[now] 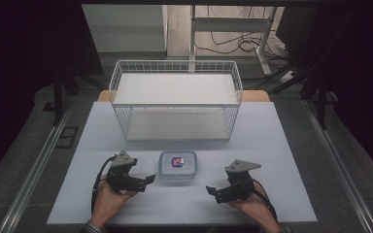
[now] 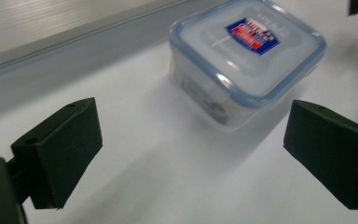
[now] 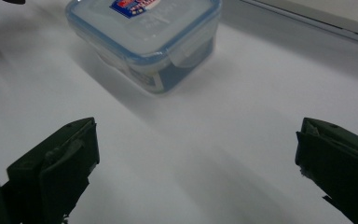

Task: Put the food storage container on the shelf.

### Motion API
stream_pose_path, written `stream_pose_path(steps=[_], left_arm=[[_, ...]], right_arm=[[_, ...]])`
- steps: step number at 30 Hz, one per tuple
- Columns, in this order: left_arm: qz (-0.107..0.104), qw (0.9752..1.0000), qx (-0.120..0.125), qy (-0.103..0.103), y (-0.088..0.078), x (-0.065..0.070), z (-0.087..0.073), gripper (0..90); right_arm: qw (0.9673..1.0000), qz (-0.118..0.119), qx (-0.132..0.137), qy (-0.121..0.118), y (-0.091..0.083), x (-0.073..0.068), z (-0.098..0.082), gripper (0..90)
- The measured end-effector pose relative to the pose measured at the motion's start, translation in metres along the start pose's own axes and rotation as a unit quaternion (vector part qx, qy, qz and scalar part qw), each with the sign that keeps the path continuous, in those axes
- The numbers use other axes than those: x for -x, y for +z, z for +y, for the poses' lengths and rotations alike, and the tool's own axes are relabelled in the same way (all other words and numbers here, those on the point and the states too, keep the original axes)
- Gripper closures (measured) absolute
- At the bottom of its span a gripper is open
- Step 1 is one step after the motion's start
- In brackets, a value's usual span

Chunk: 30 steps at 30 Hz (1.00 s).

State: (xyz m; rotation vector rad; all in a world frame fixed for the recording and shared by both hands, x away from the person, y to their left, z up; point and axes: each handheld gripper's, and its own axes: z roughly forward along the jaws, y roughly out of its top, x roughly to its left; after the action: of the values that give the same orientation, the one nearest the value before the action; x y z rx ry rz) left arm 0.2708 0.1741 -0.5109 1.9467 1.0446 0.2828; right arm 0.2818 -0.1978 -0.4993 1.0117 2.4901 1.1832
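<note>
Clear plastic container with blue-rimmed lid sat on the surface between the left gripper and right gripper, both with fingers wide, empty. An off-centre squeeze could likely slide it away.

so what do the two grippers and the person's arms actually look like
Both the left gripper and the right gripper are black, boxy tools, each topped with a grey three-cornered plate and trailing a black cable. Up close, the jaws are chunky, matte black blocks with small holes. The hands are bare; a patterned, possibly checked cuff peeks out at the left wrist.
</note>
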Motion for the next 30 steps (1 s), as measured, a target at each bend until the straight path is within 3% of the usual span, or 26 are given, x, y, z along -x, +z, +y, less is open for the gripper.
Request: stream_pose_path(steps=[1, 11, 21, 26, 30], left_arm=[[0.000, 1.0000, 0.000, 0.002, 0.000, 0.000, 0.001, 5.3], [-0.010, 0.9998, 0.002, 0.015, 0.009, 0.000, 0.016, 9.6], [-0.011, 0.9998, -0.007, 0.013, 0.023, 0.001, 0.036, 11.7], [-0.023, 0.9997, -0.007, 0.001, 0.034, -0.004, 0.041, 11.9], [-0.048, 0.9986, -0.014, -0.016, 0.050, -0.008, 0.035, 10.4]], right_arm=[[0.9999, 0.013, 0.002, 0.006, 0.003, -0.001, 0.006, 0.0], [0.9985, 0.025, 0.011, 0.046, 0.015, 0.010, 0.041, 5.4], [0.9994, 0.023, -0.009, 0.024, 0.052, 0.000, 0.075, 14.7], [0.9995, 0.022, -0.015, 0.016, 0.065, -0.002, 0.082, 17.1], [0.9990, 0.030, -0.023, 0.023, 0.074, 0.004, 0.077, 15.9]])
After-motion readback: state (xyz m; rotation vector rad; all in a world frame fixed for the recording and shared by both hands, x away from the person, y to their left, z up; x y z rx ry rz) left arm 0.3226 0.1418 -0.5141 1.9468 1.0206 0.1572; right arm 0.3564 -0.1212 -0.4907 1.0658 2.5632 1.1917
